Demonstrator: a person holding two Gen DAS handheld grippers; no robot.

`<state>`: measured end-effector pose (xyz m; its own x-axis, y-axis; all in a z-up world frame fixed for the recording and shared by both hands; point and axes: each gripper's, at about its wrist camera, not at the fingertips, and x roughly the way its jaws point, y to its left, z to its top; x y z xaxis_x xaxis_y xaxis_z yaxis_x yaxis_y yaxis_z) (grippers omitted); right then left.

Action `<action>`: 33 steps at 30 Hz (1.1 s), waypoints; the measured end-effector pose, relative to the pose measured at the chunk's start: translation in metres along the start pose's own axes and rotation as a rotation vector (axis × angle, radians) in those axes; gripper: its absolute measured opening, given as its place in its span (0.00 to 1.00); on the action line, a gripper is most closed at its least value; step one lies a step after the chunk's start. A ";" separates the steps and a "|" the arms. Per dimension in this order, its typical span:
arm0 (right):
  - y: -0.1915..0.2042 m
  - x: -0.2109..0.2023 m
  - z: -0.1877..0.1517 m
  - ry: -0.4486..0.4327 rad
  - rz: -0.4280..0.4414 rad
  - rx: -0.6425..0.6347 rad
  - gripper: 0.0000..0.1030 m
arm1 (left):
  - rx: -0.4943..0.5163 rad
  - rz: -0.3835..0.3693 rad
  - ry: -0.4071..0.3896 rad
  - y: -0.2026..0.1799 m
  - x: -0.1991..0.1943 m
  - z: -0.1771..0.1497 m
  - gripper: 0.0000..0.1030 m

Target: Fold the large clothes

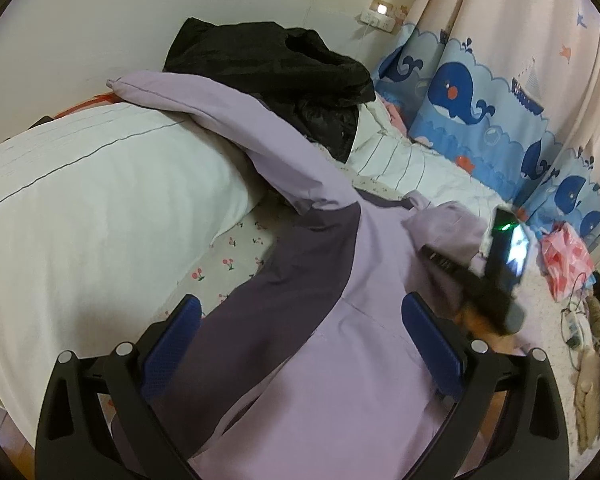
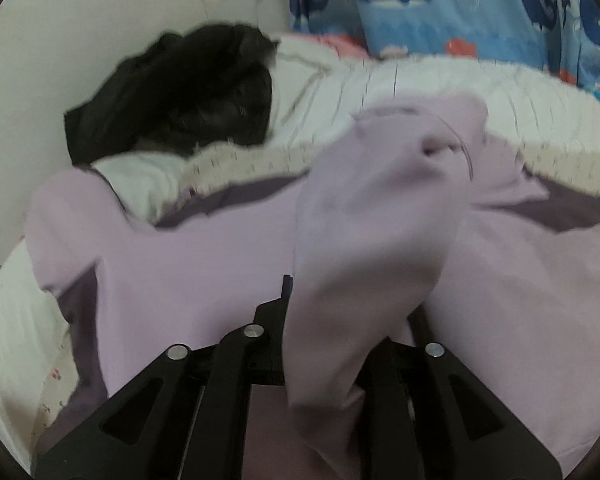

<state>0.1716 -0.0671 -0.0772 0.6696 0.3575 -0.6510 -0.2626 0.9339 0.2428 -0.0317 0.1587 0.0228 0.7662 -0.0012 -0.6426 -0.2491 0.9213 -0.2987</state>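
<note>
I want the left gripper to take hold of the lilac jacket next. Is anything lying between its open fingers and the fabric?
Nothing visible does. The left gripper is open directly over the lilac jacket, with only bare fabric between its blue pads. The right gripper works off to the side at the hood, and the black coat lies farther back.

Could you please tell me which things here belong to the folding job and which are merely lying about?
Belonging to the job:
lilac jacket
left gripper, open above it
right gripper, closed on a fold of it

Lying about:
black coat
white pillow
pink plastic bag
whale curtain
</note>
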 end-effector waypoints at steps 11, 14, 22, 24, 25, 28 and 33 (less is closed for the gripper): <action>0.021 -0.003 -0.010 0.056 0.113 -0.030 0.77 | -0.020 -0.016 0.029 0.007 0.010 0.000 0.93; 0.015 -0.015 -0.012 0.054 0.151 -0.002 0.78 | -0.026 -0.024 0.031 0.007 0.010 0.001 0.93; -0.015 -0.086 -0.004 -0.219 0.013 0.100 0.87 | -0.024 -0.021 0.034 0.007 0.011 0.000 0.93; -0.032 -0.089 -0.001 -0.225 -0.083 0.121 0.88 | -0.025 -0.023 0.034 0.007 0.011 0.001 0.93; -0.041 -0.088 0.000 -0.213 -0.115 0.128 0.88 | -0.024 -0.024 0.035 0.007 0.012 0.001 0.93; -0.069 -0.076 -0.003 -0.169 -0.200 0.201 0.88 | -0.016 -0.027 0.036 0.003 0.012 0.000 0.93; -0.076 -0.023 -0.014 0.028 -0.215 0.189 0.93 | -0.007 -0.027 0.045 -0.002 0.015 -0.003 0.93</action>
<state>0.1664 -0.1466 -0.0911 0.6761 0.1528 -0.7208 0.0195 0.9742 0.2248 -0.0211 0.1557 0.0114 0.7455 -0.0433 -0.6651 -0.2334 0.9178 -0.3213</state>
